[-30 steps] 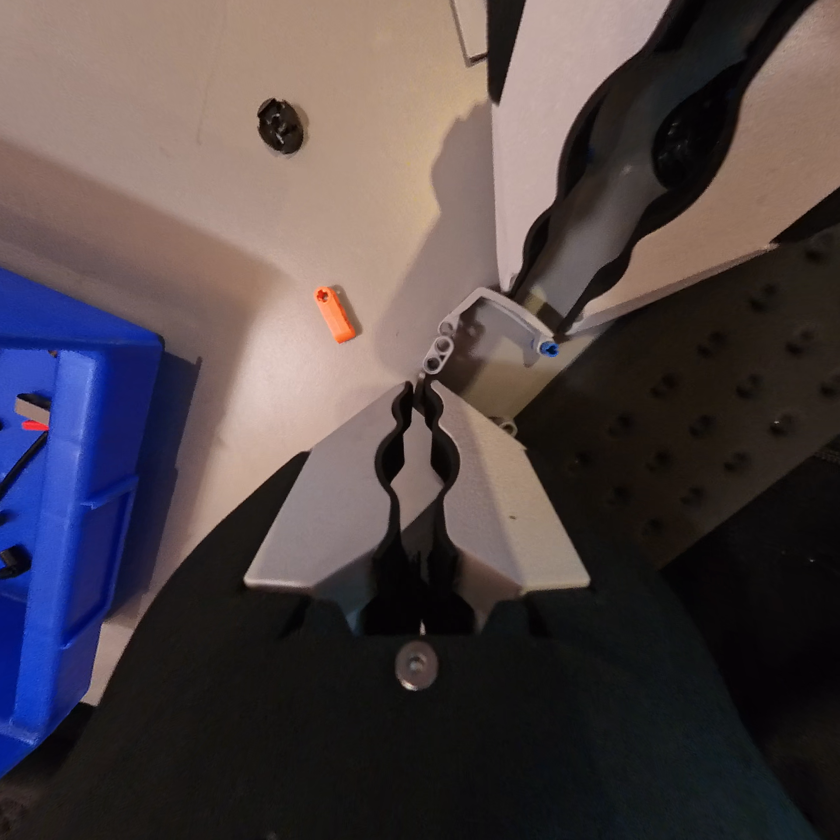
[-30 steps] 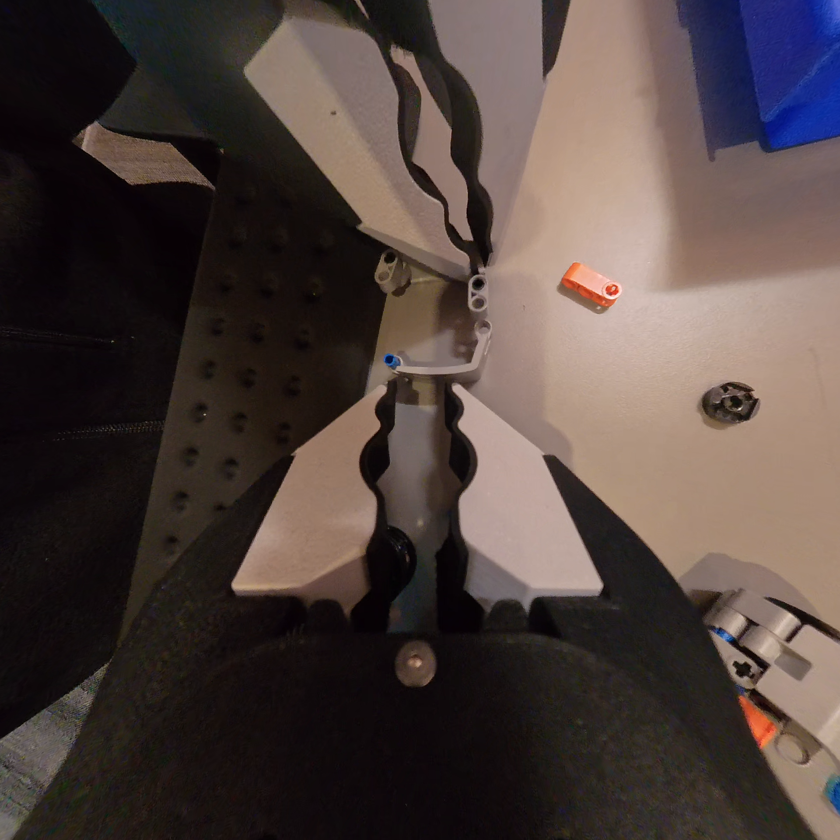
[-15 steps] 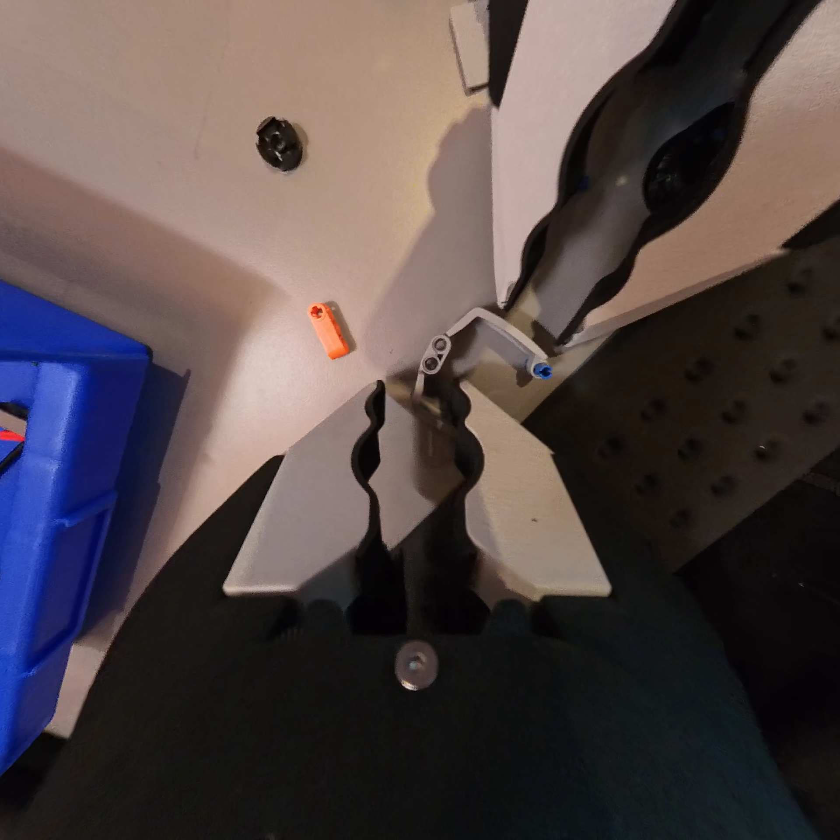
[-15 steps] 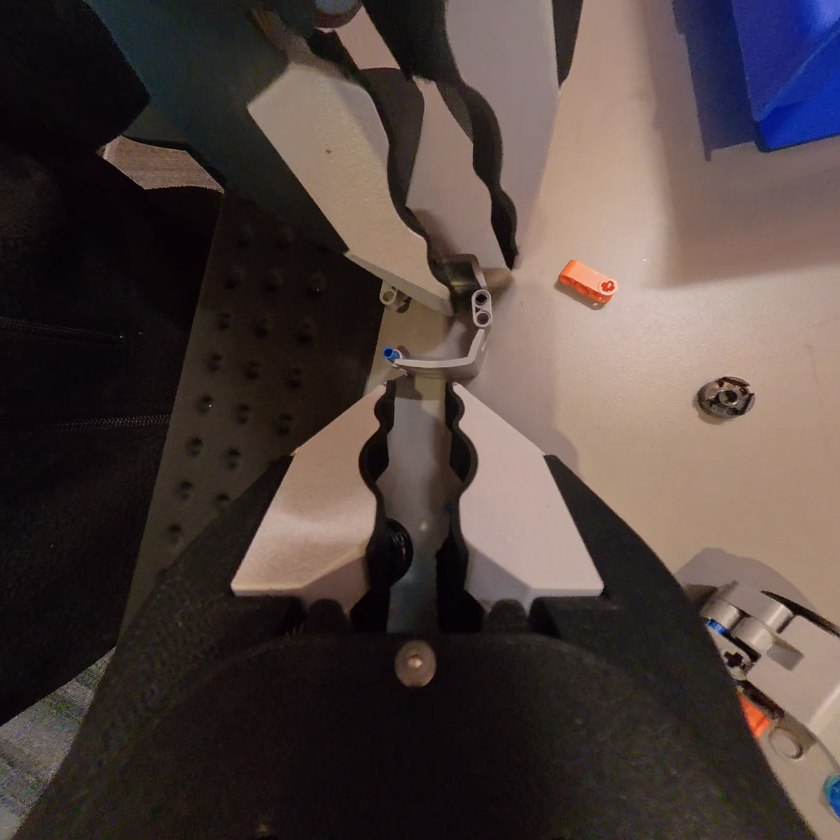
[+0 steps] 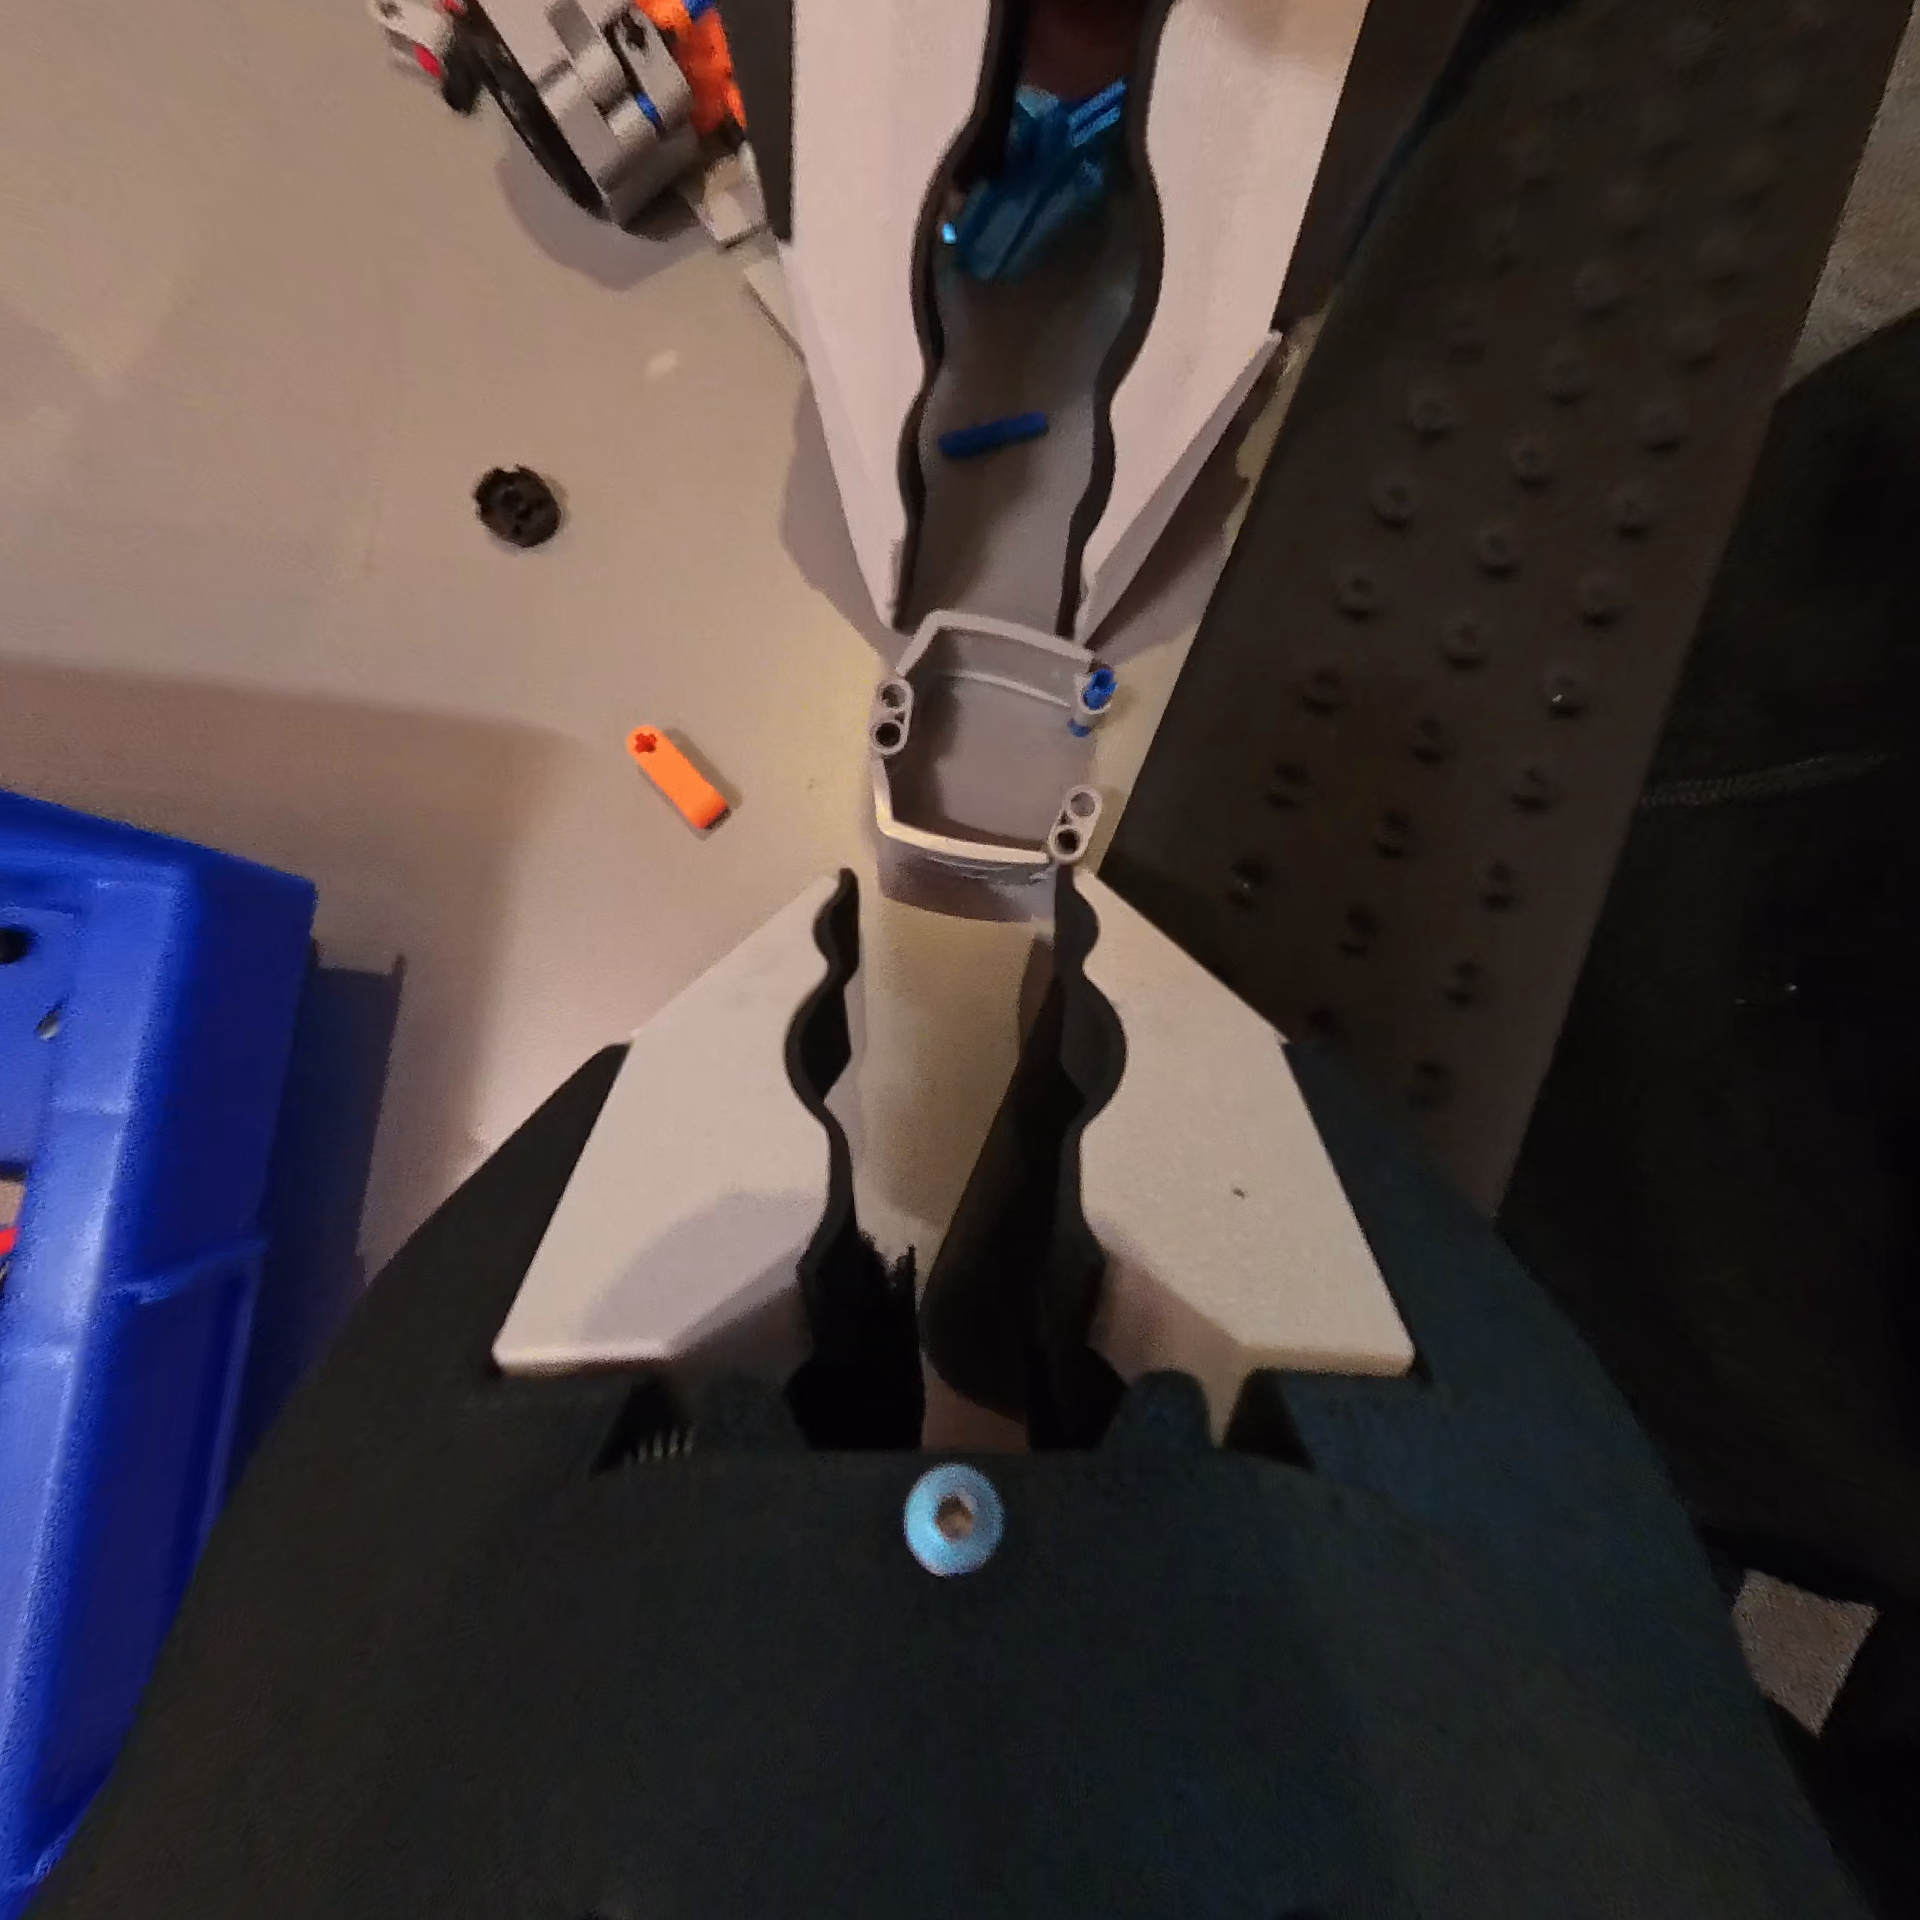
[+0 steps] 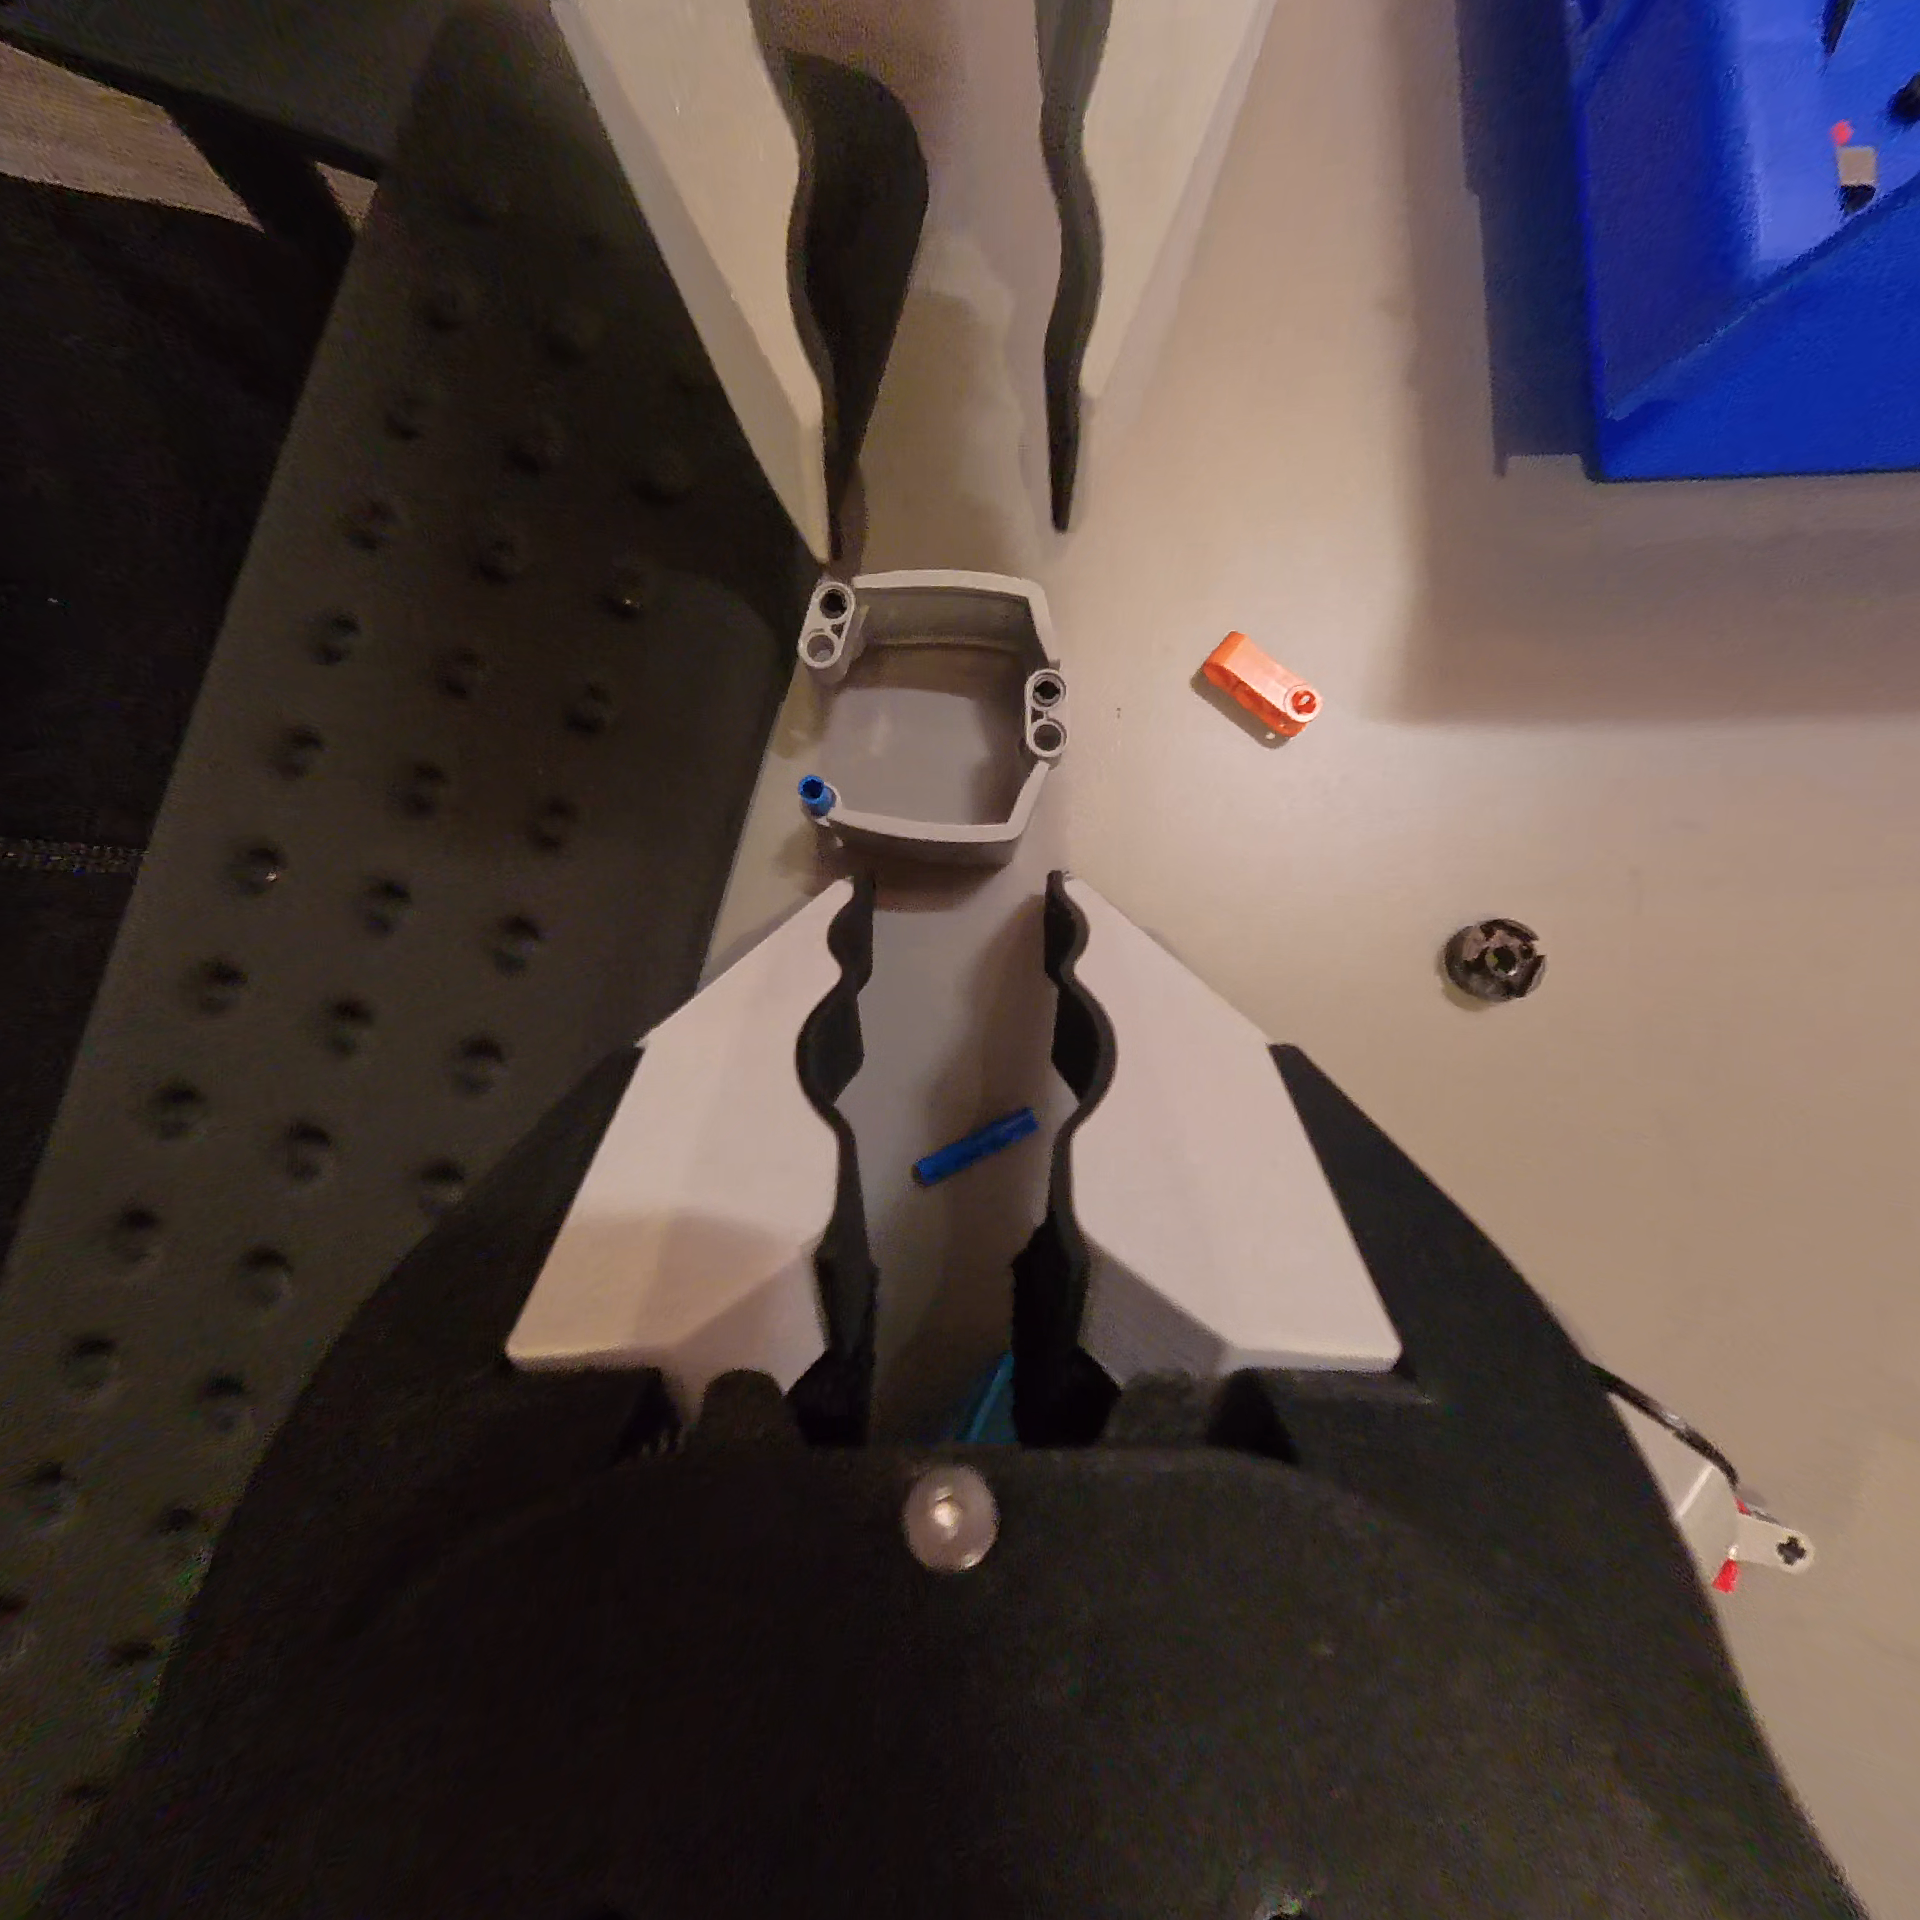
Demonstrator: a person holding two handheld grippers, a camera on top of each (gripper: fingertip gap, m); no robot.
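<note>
My left gripper (image 5: 951,894) and right gripper (image 6: 951,883) both gape wide, empty, tips facing across the grey frame piece (image 6: 930,717) between them.

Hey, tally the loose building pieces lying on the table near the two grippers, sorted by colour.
Grey: 1, the frame
Orange: 1, the connector
Blue: 1, the pin
Black: 1, the round piece
Total: 4

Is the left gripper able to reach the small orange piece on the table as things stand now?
Probably yes. The left gripper is open and holds nothing, and the orange piece lies alone on bare table, ahead and to the left, beside the grey frame.
</note>
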